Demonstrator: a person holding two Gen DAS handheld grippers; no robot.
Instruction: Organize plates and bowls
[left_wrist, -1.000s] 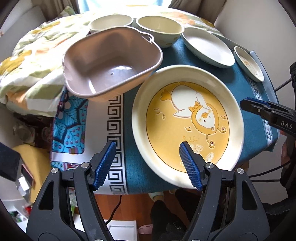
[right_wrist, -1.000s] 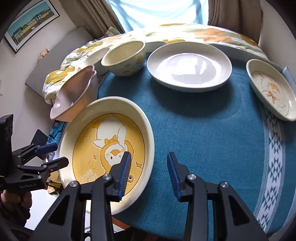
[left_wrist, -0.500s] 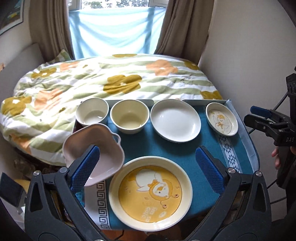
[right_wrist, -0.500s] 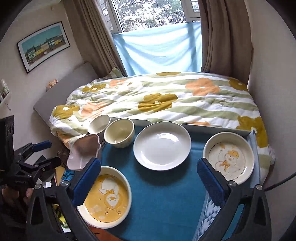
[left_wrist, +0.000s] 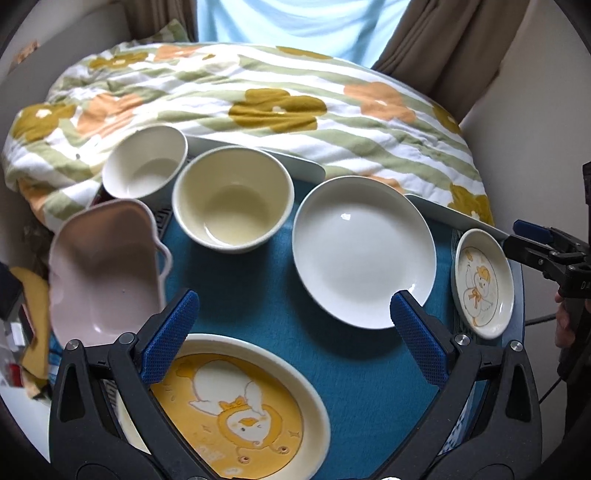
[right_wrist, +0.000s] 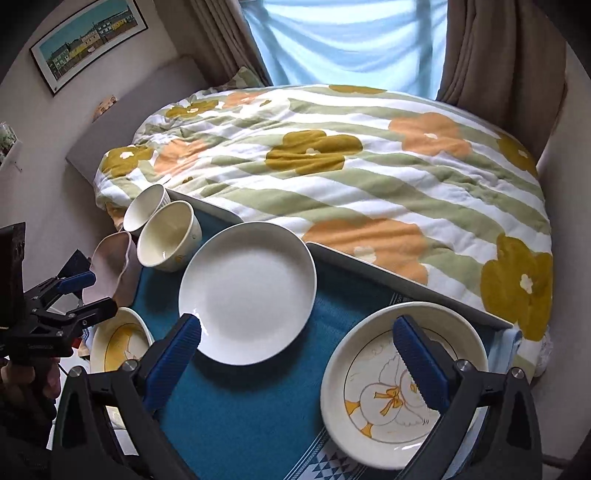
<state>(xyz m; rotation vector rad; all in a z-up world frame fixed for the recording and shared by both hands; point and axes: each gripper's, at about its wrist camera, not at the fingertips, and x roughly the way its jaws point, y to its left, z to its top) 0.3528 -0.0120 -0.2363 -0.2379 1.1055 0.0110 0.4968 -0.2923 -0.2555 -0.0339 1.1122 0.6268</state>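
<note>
Below my left gripper (left_wrist: 293, 338), jaws wide and empty, the yellow plate (left_wrist: 236, 413) is cut off; my right gripper (right_wrist: 297, 363), equally wide, partly hides the duck dish (right_wrist: 376, 391).

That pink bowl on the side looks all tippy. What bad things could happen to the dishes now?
1. The pink square bowl with handles sits tilted at the left edge of the blue tablecloth; a nudge might send it off.
2. The big yellow plate with a duck picture reaches the near edge, right under the open left tongs, so lowering them could tip it.
3. The cream round bowl and white round bowl stand very close; lifting one might knock the other.
</note>
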